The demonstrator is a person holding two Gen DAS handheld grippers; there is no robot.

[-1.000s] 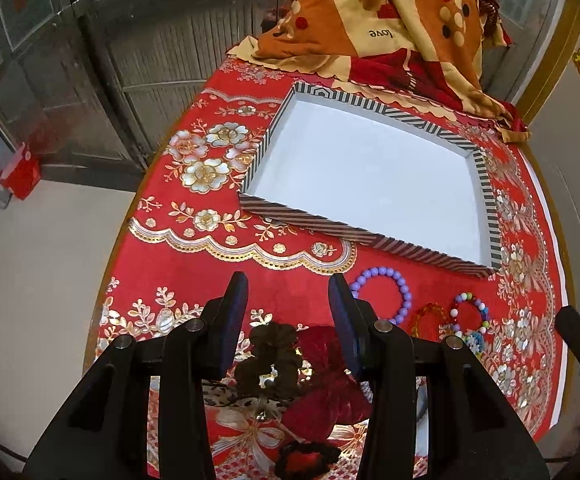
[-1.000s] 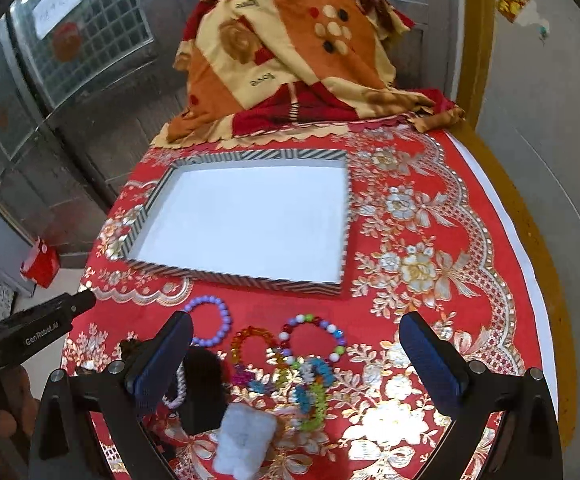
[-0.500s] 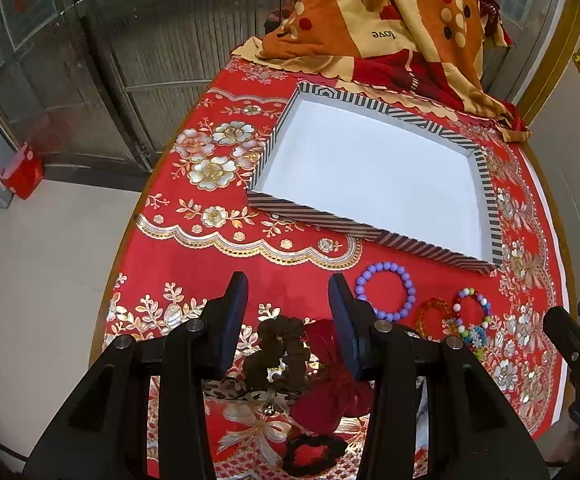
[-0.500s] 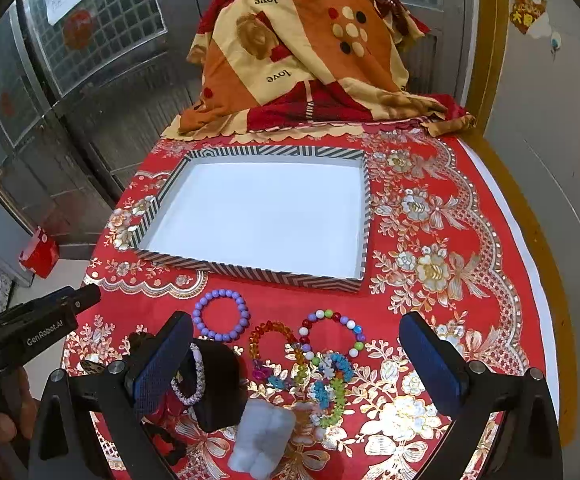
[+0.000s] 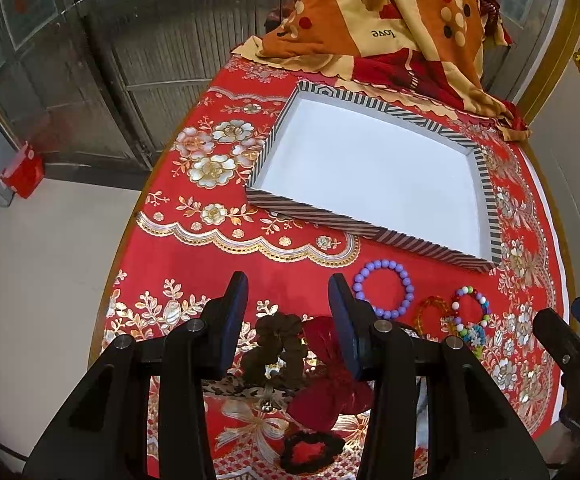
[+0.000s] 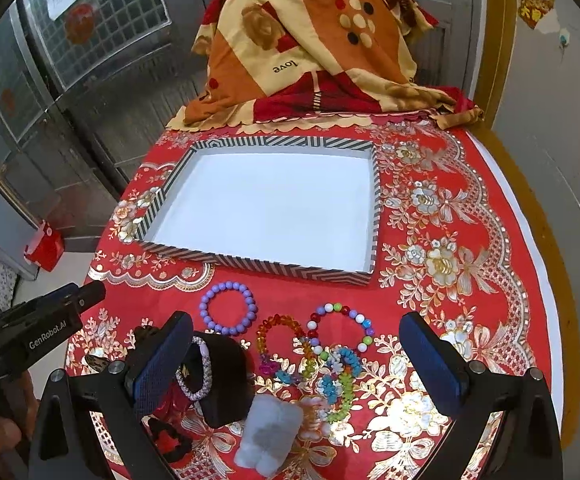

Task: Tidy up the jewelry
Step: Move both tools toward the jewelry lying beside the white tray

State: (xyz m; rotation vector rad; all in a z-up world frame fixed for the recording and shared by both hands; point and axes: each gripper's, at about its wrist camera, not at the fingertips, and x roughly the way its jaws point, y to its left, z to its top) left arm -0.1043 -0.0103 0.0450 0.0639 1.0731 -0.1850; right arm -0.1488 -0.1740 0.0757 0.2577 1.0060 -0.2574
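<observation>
Both grippers, left gripper (image 5: 288,296) and right gripper (image 6: 296,340), are hovering with fingers apart, holding nothing; the purple bracelet (image 6: 229,309) at eleven o'clock of the right one is needing a centred, gentle pinch.

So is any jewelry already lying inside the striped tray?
No, the striped tray shows only its bare white floor, and the purple bead bracelet lies outside on the red tablecloth.

Both grippers are black plastic frames, each with two arms ending in dark blue textured fingers (image 6: 434,364) and round silver screw heads (image 5: 382,325) at the pivots. The left gripper (image 6: 66,300) carries white "GenRobot.AI" lettering along its side in the right wrist view.
</observation>
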